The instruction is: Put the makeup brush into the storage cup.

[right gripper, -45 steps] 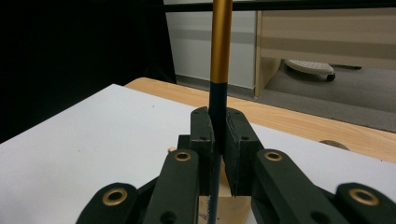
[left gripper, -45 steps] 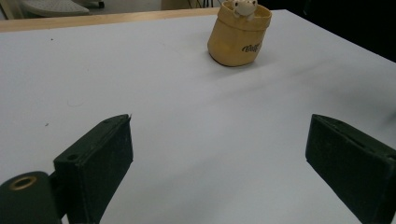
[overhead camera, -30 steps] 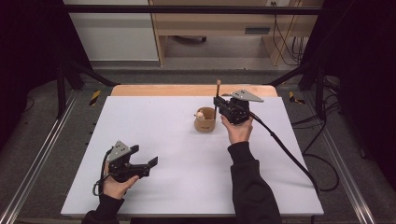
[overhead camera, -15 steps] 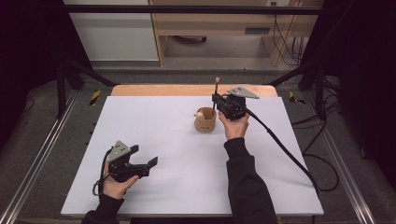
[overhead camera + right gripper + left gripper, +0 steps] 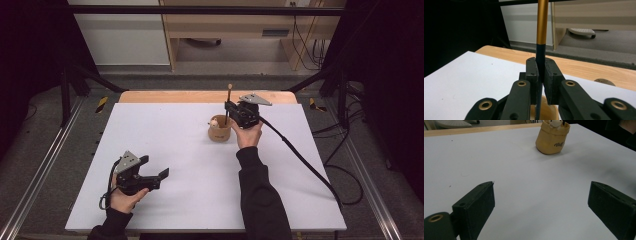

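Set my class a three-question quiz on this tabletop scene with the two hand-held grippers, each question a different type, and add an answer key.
1. True or false: the right gripper is shut on a slim stick.
2. Multiple choice: the tan pot stands A) beside the left gripper, B) just below the right gripper, C) off the white table.
3. Fill in: seen in the left gripper view, the left gripper's jaws stand wide ____ over bare table.

Key: 1 true; 2 B; 3 open.
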The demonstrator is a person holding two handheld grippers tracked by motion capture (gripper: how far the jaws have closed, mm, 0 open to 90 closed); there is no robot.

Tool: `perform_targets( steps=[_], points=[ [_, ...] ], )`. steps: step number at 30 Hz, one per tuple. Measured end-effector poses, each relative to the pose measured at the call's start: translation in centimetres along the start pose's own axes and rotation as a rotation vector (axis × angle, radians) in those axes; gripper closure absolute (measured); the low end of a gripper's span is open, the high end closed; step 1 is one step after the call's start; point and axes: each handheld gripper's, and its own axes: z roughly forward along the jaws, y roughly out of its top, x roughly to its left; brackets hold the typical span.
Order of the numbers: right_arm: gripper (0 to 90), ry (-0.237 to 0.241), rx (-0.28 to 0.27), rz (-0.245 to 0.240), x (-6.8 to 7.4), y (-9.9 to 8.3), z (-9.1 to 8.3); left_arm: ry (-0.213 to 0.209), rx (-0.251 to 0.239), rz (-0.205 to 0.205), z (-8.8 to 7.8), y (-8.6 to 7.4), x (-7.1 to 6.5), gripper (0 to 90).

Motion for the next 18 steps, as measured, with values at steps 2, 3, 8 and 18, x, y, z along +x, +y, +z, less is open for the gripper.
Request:
perform_targets(
  steps=[2,3,8,18],
  points=[
    [83.2,-0.003,0.006,0.001,0.0,-0.2,0.2,0.000,0.000,0.000,0.0,0.0,0.0,6.7],
    [83.2,-0.004,0.009,0.002,0.0,-0.3,0.3,0.000,0.000,0.000,0.0,0.0,0.0,6.7],
    [83.2,-0.006,0.021,0.001,0.1,-0.7,0.7,0.000,0.000,0.001,0.0,0.0,0.0,6.7],
    [83.1,-0.013,0.061,-0.009,0.4,-1.9,1.5,-0.001,0.000,0.001,0.0,0.0,0.0,6.7]
  ],
)
